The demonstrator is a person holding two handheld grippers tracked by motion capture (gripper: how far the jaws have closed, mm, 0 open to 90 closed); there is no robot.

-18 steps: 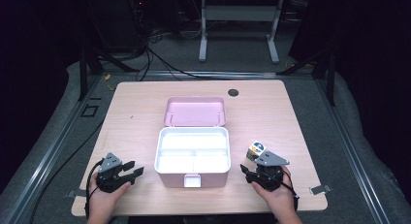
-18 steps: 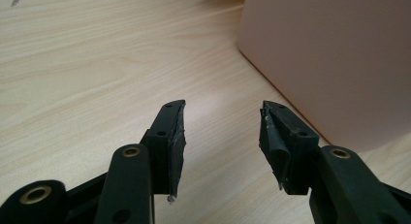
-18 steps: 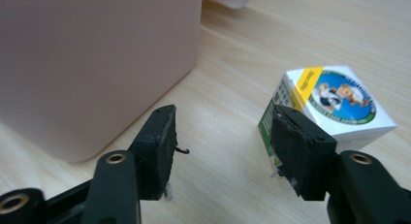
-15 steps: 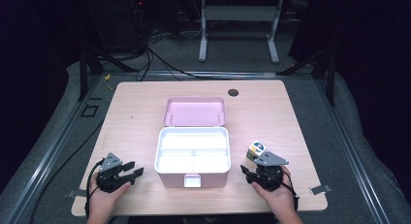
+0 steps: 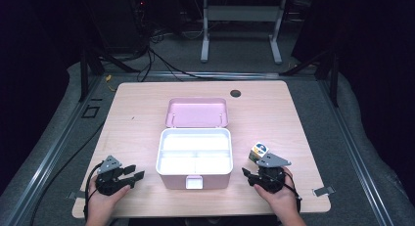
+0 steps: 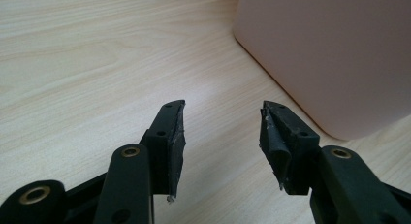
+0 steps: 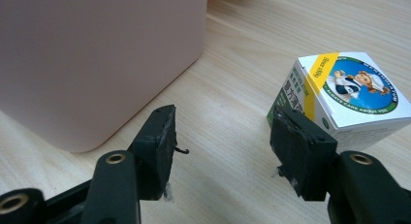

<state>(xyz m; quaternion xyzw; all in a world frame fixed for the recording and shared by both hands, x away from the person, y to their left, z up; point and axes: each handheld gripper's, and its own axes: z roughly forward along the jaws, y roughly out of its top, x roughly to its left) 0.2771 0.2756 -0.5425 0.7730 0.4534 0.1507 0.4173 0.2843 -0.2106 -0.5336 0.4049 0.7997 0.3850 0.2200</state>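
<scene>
fingers of both grippers gape empty: right gripper (image 7: 223, 141) beside the small box (image 7: 346, 95), left gripper (image 6: 223, 136) beside the pink case (image 6: 329, 54).

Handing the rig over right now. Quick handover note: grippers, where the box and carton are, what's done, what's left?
Left gripper: open, empty, low over the table left of the pink storage box.
Right gripper: open, empty, right of the box; the small printed carton sits just past its right jaw, not gripped.
Box: mid-table, lid swung back, compartments look empty.
Done: box is open.
Left, probably: grip the carton, place it in a compartment, close the lid.
</scene>
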